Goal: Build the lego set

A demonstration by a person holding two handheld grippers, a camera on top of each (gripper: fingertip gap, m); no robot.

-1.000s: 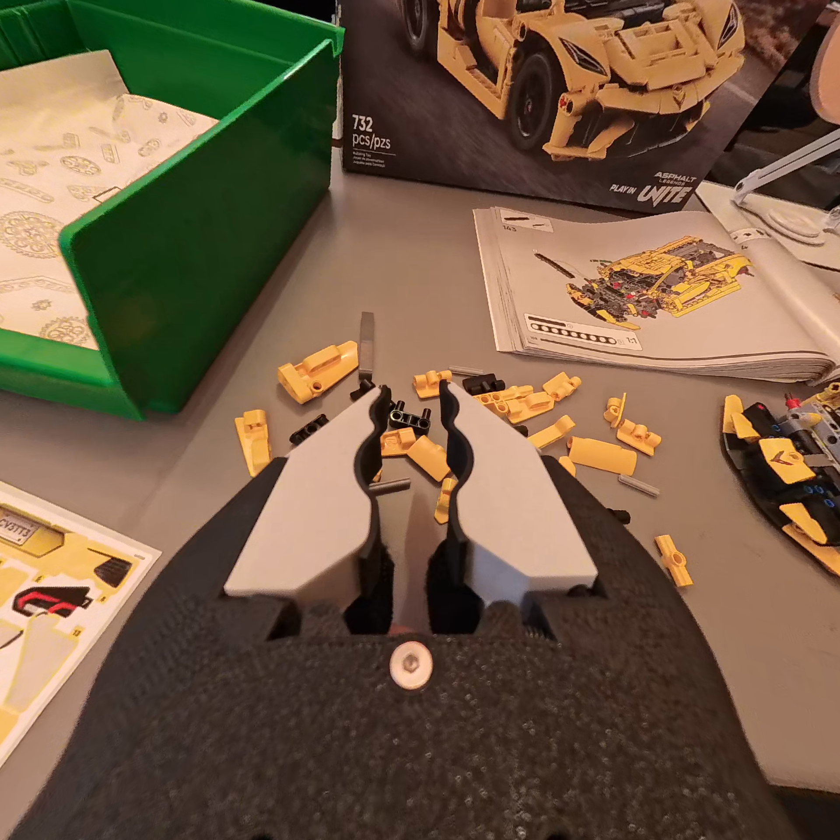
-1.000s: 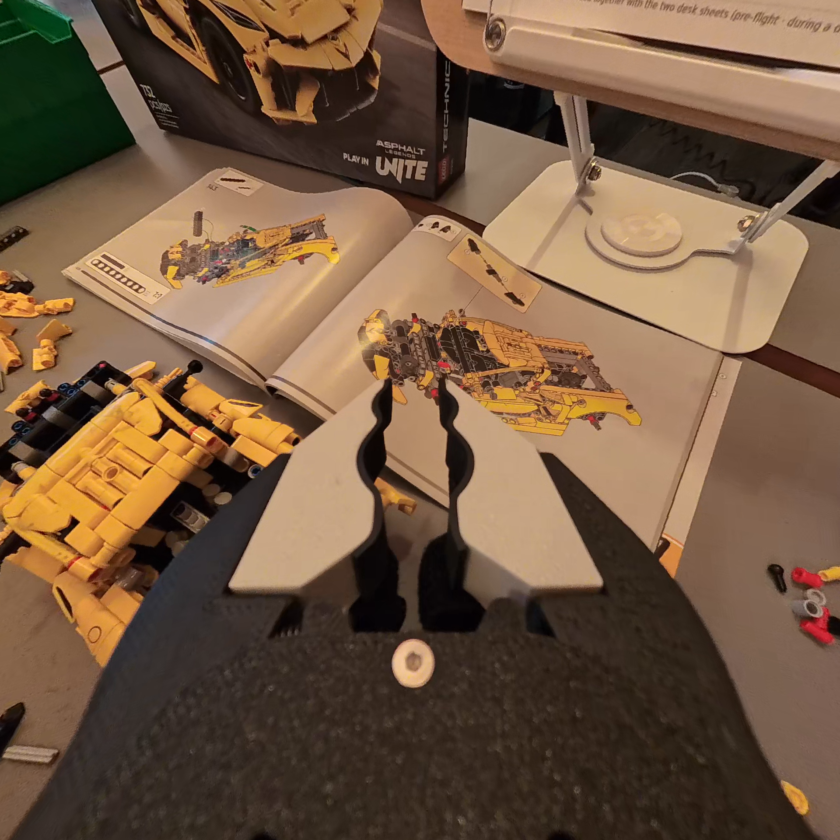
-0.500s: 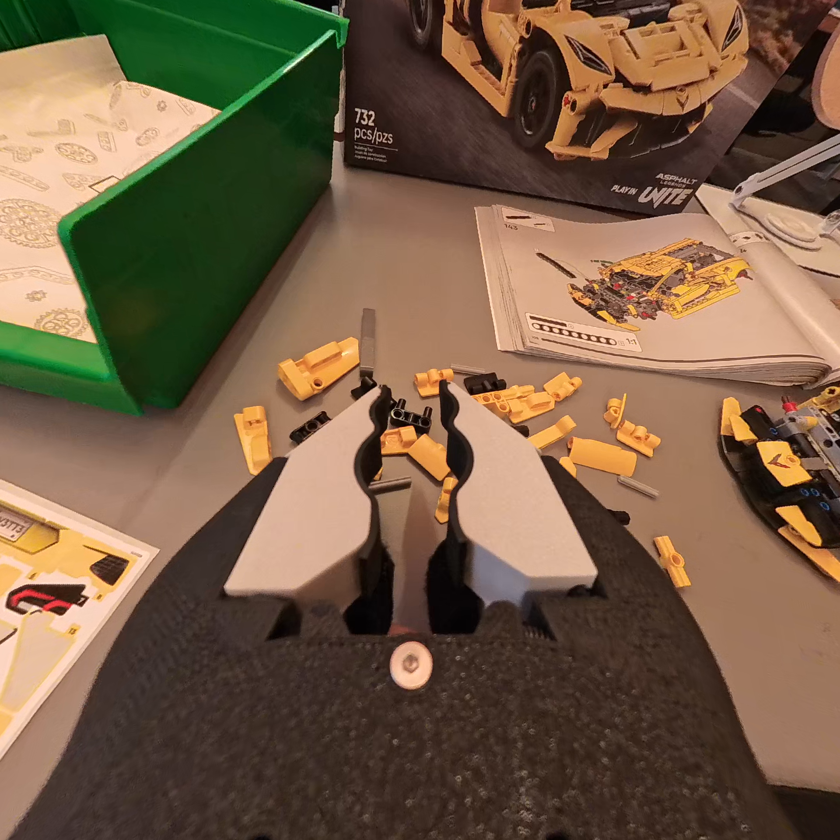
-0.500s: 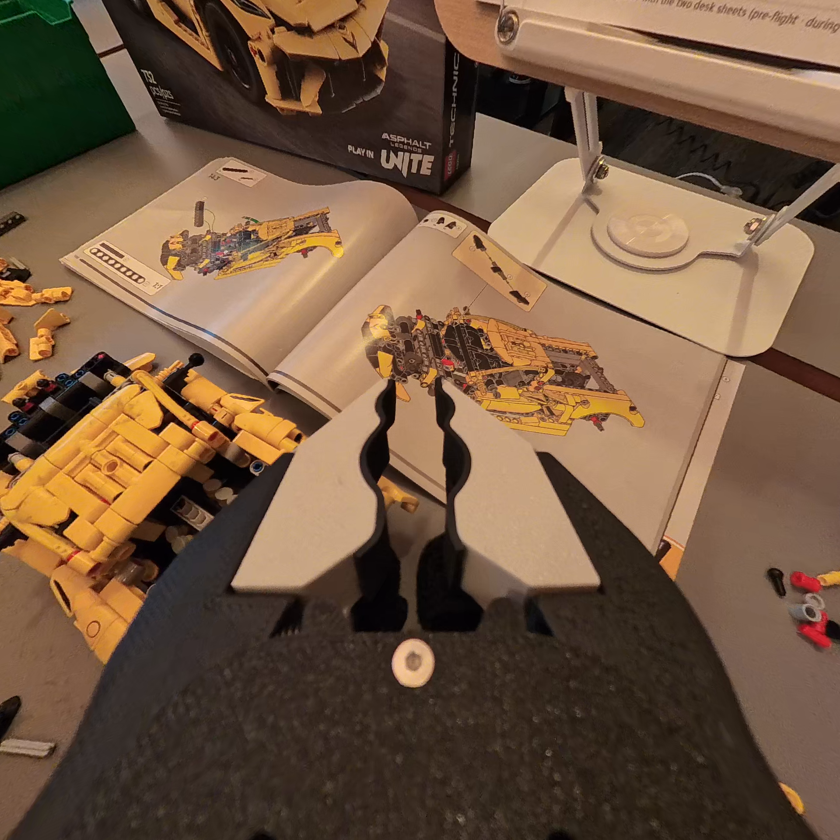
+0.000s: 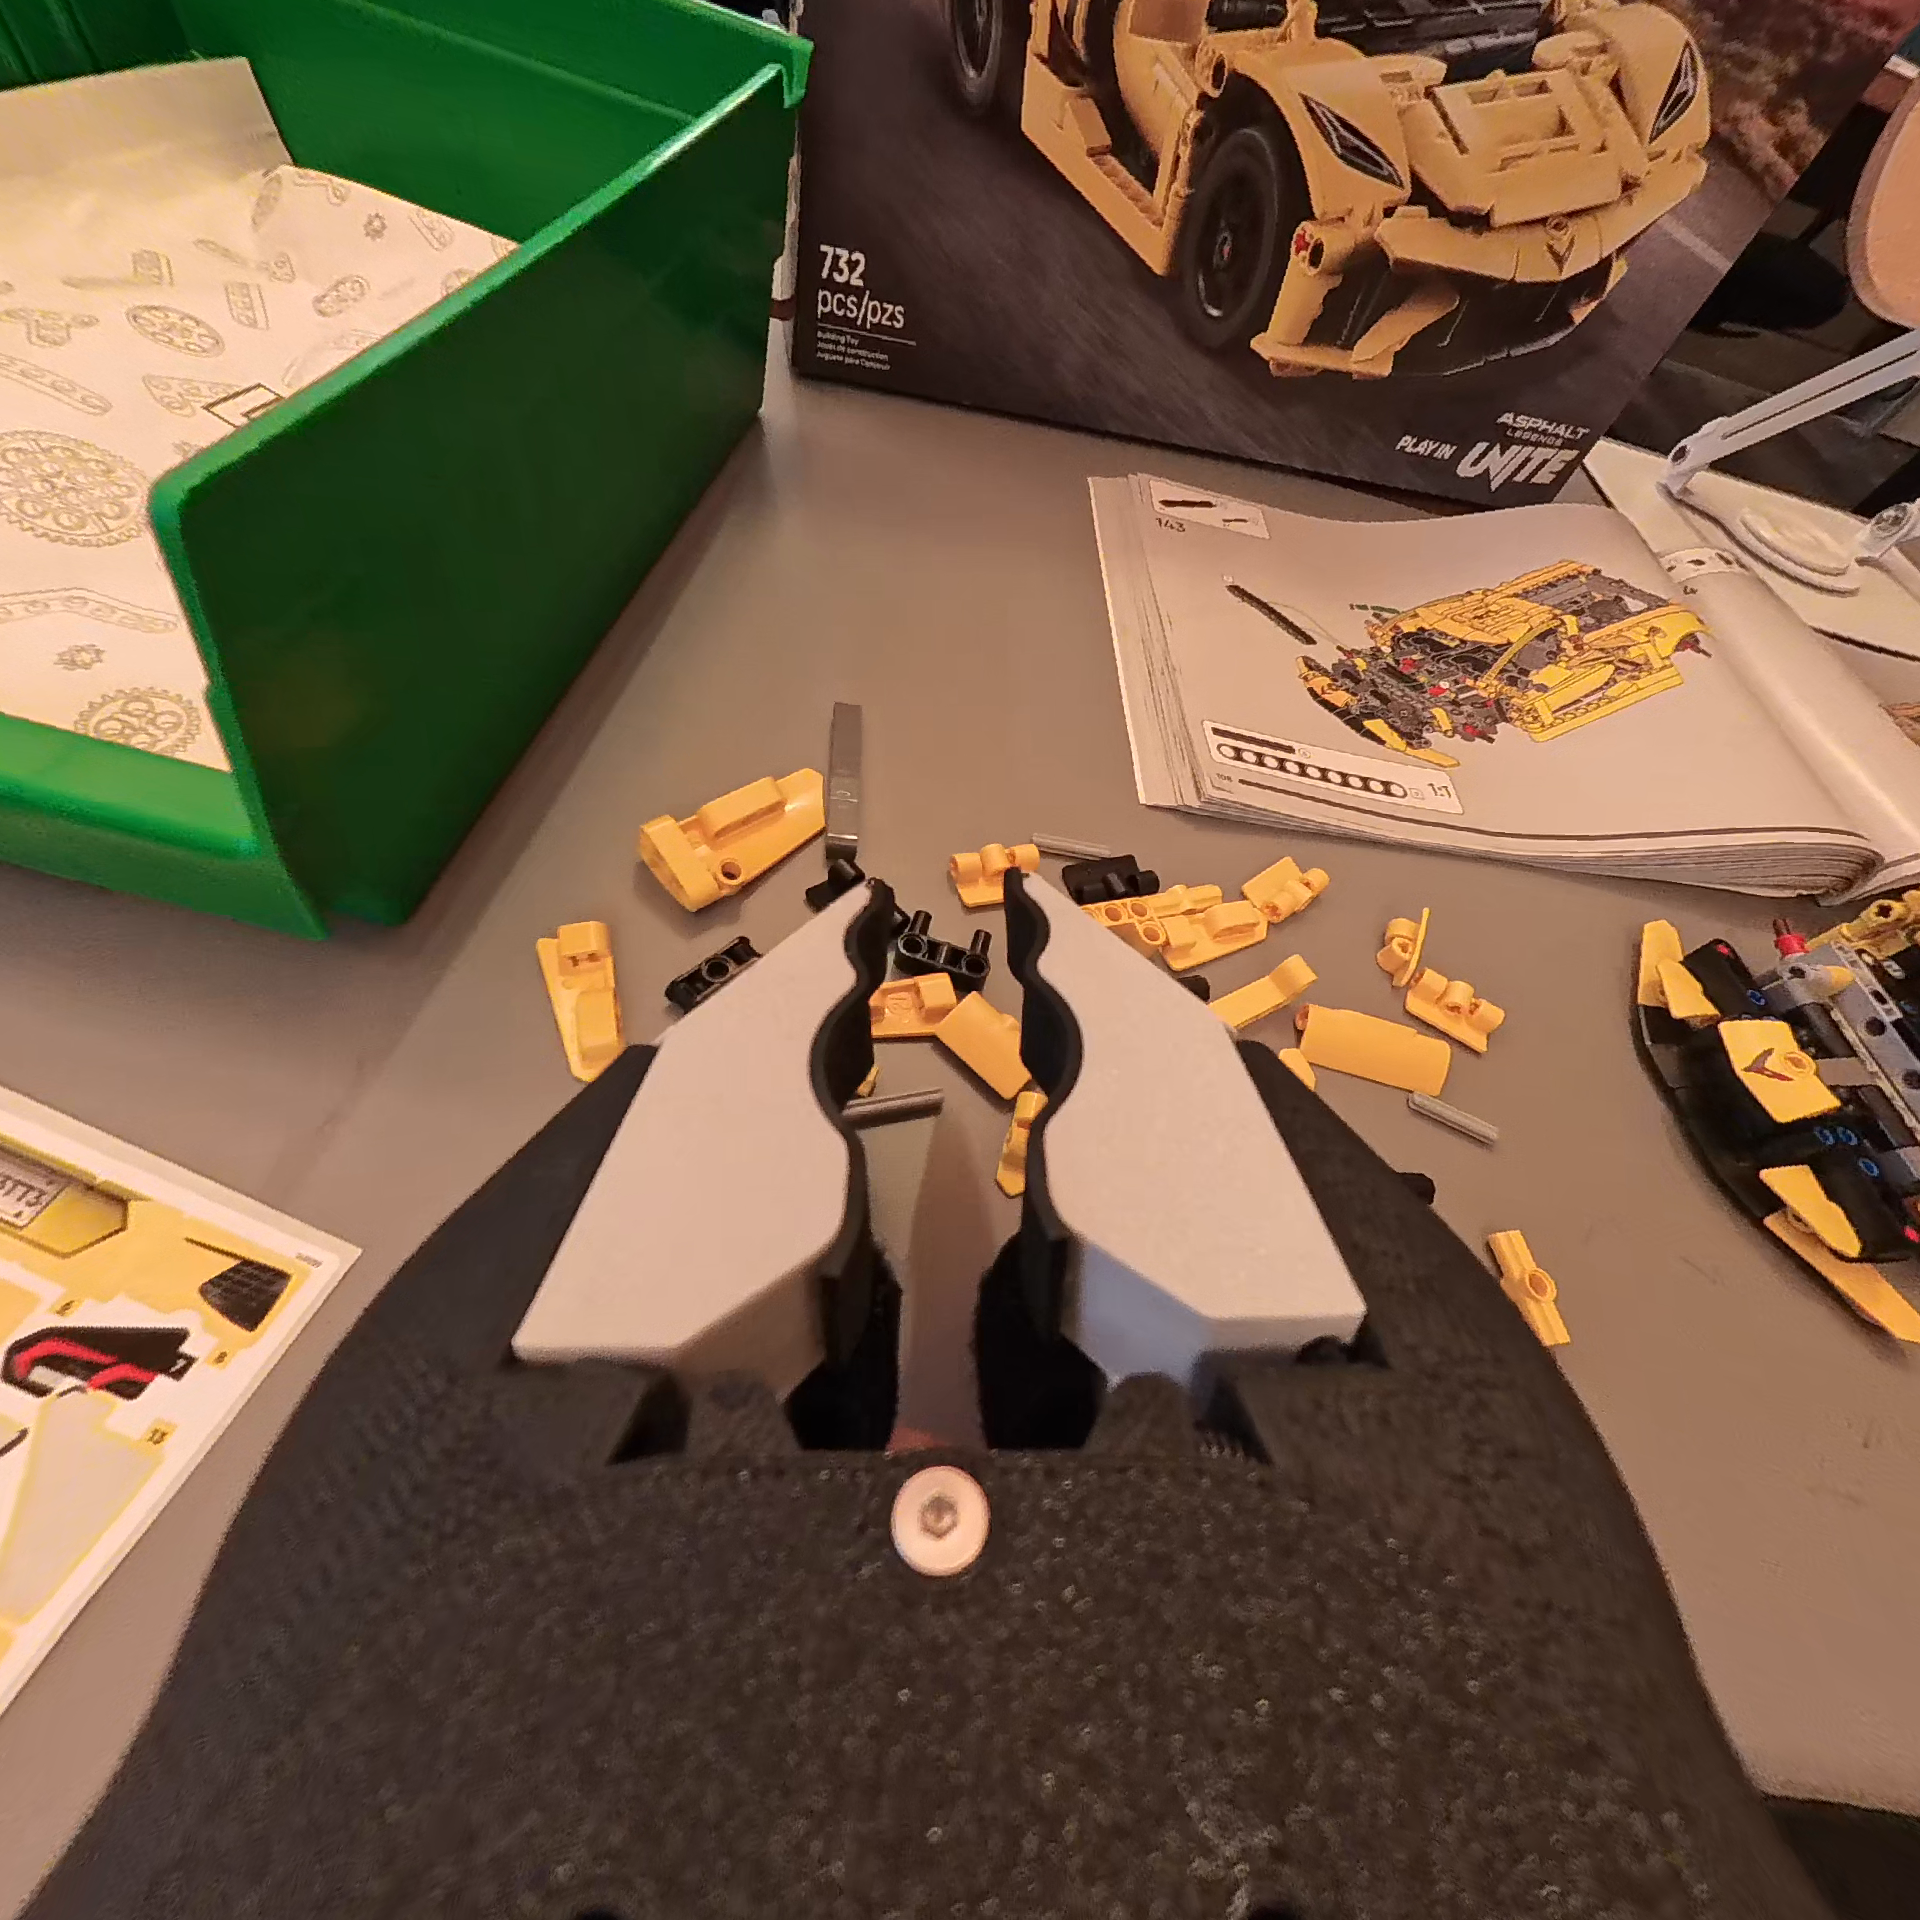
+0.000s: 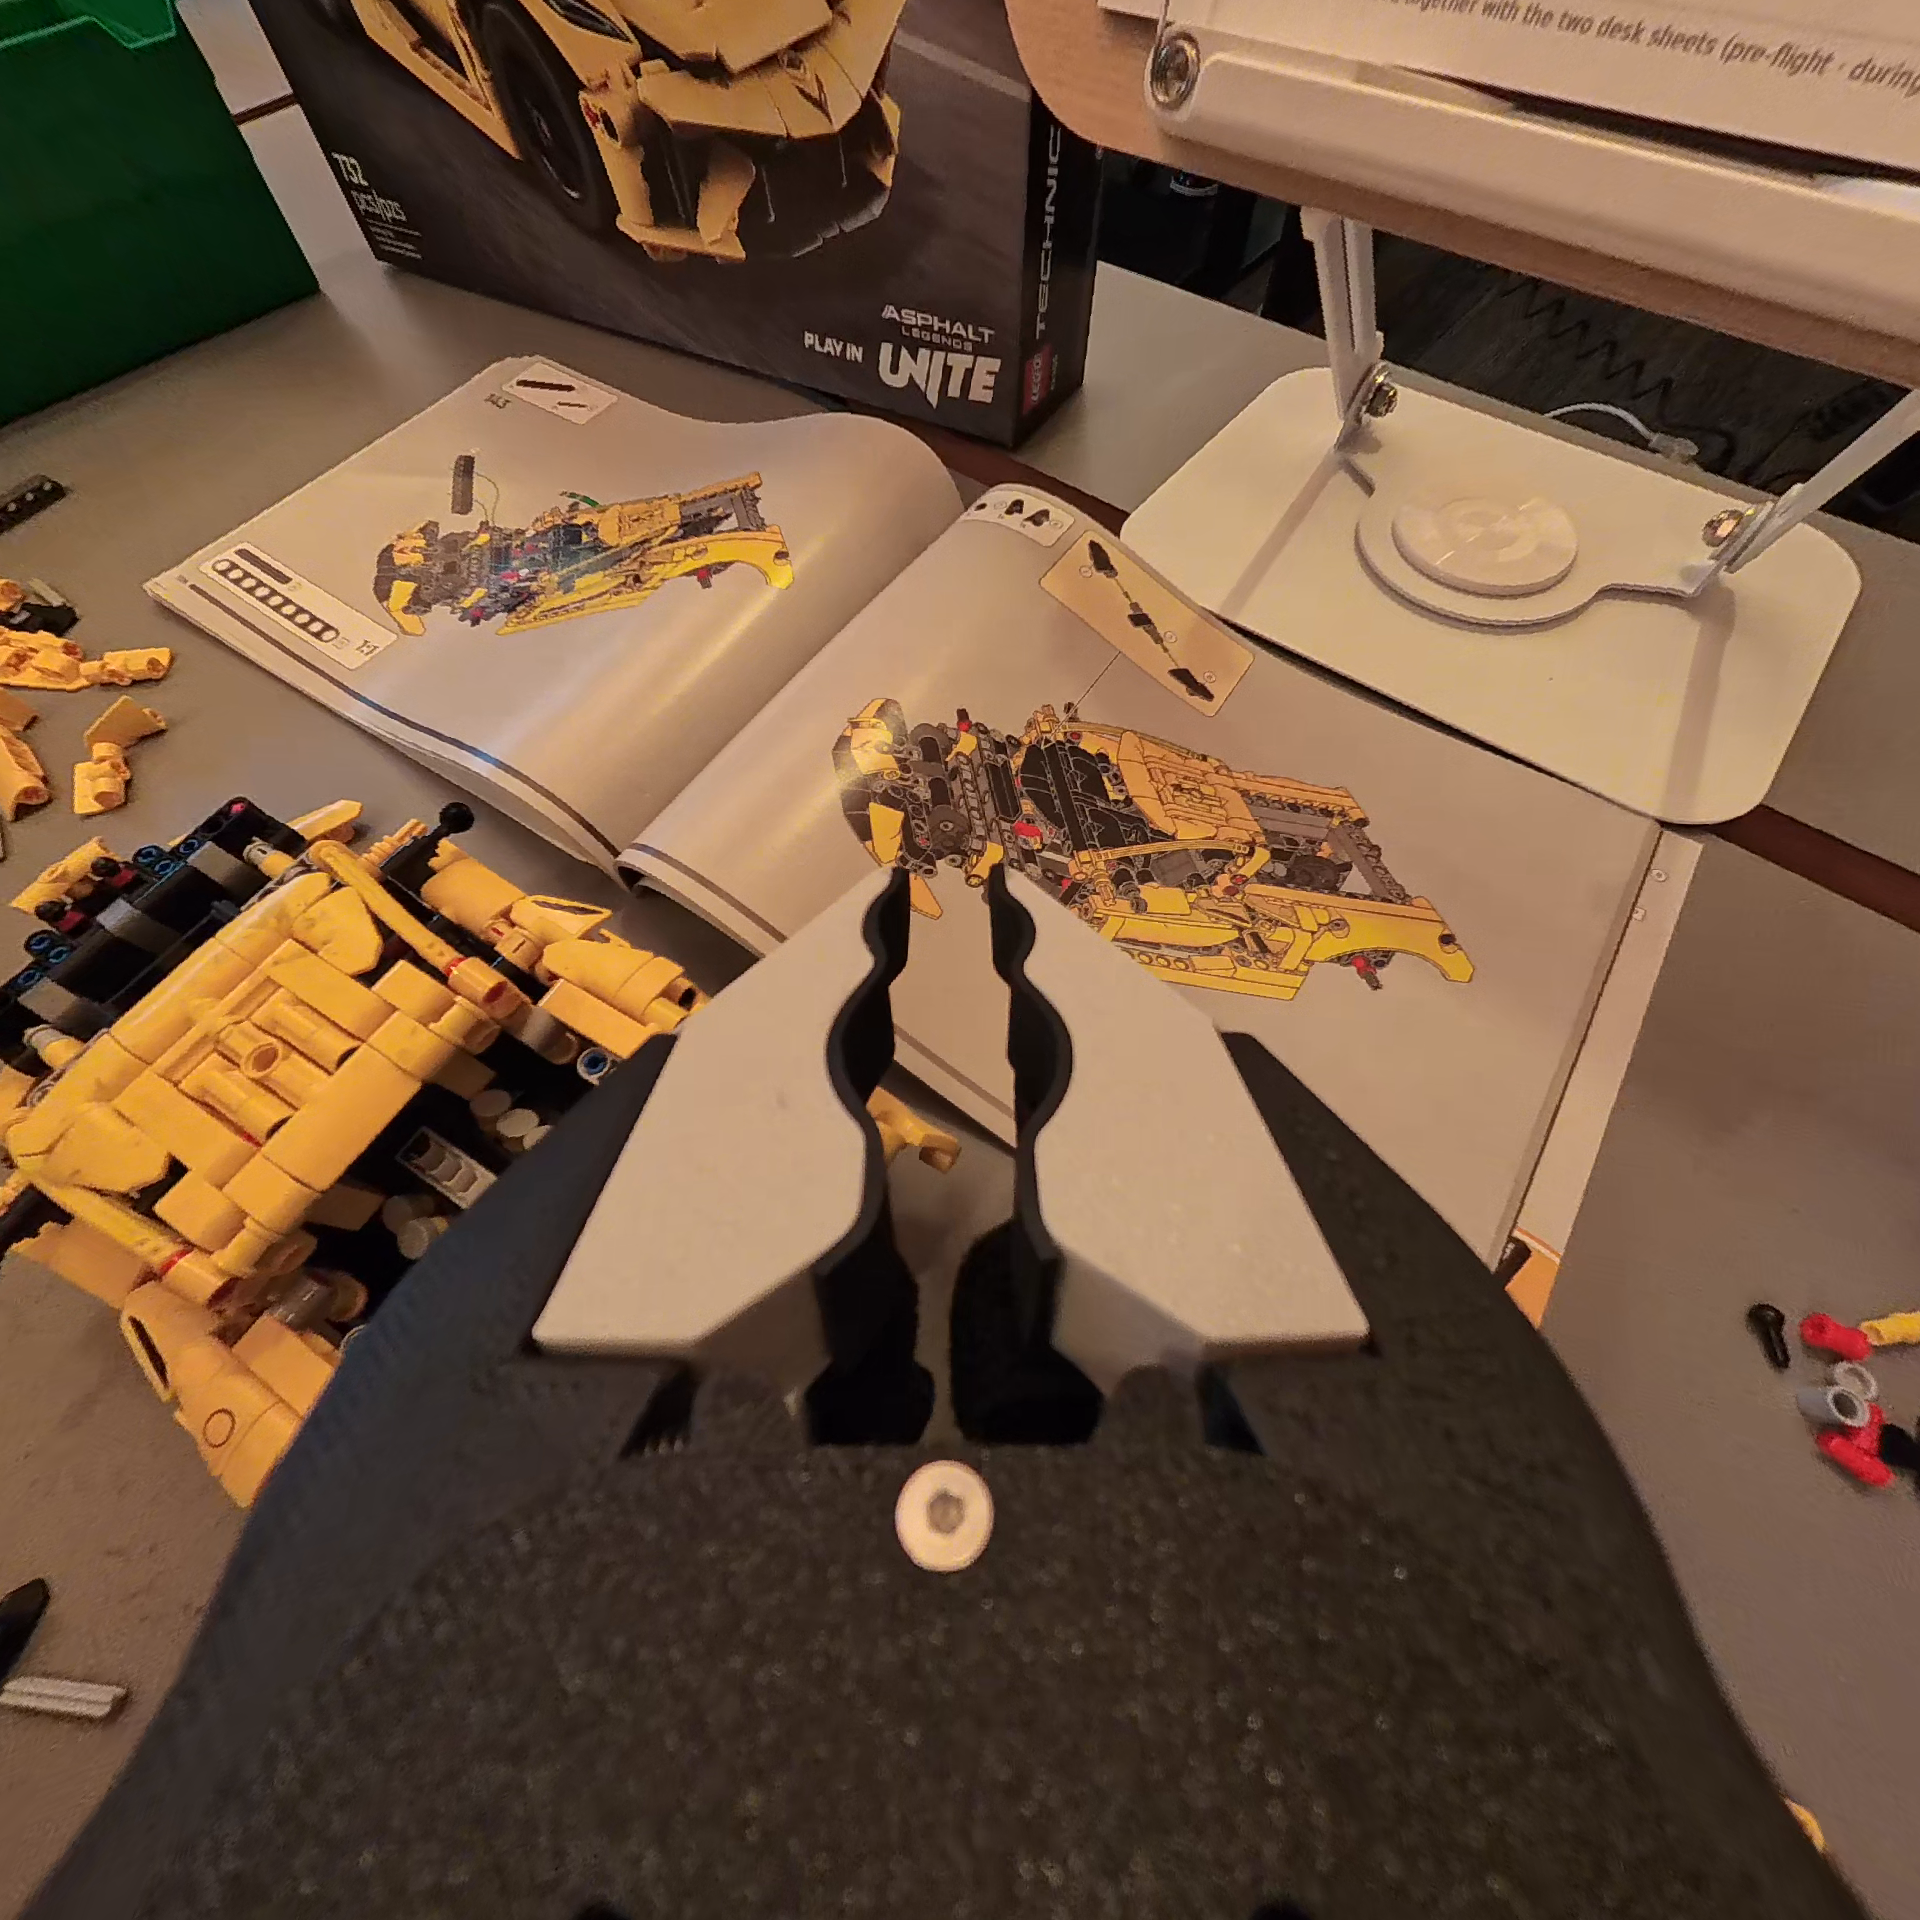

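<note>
Grey left gripper (image 5: 940,894): its jaws are standing apart with nothing between them, hovering over the scattered parts.
Loose yellow pieces (image 5: 1195,914): they are lying spread on the grey table (image 5: 935,582), just under and beyond the left fingertips (image 5: 1023,894).
Small black connector (image 5: 940,951): it is showing in the gap between the left gripper's tips, lying on the table.
Large yellow panel piece (image 5: 727,836): it is lying to the left of the tips, beside a flat grey strip (image 5: 844,779).
Green bin (image 5: 468,582): it is sitting at far left, holding a printed paper sheet (image 5: 156,343).
Sticker sheet (image 5: 125,1340): it is lying at the lower left edge of the left wrist view.
Right gripper (image 6: 940,883): its jaws are also standing apart, holding nothing, and hanging over the near edge of the open instruction booklet (image 6: 727,665).
Partly built yellow car (image 6: 301,1049): it is resting on the table to the left of the right gripper, just beside the booklet.
Set box (image 6: 727,197): it is standing upright behind the booklet.
White stand base (image 6: 1496,613): it is sitting to the right of the box, its near edge overlapping the booklet's far corner.
Small red and grey pins (image 6: 1844,1392): they are lying at the far right edge of the table.
</note>
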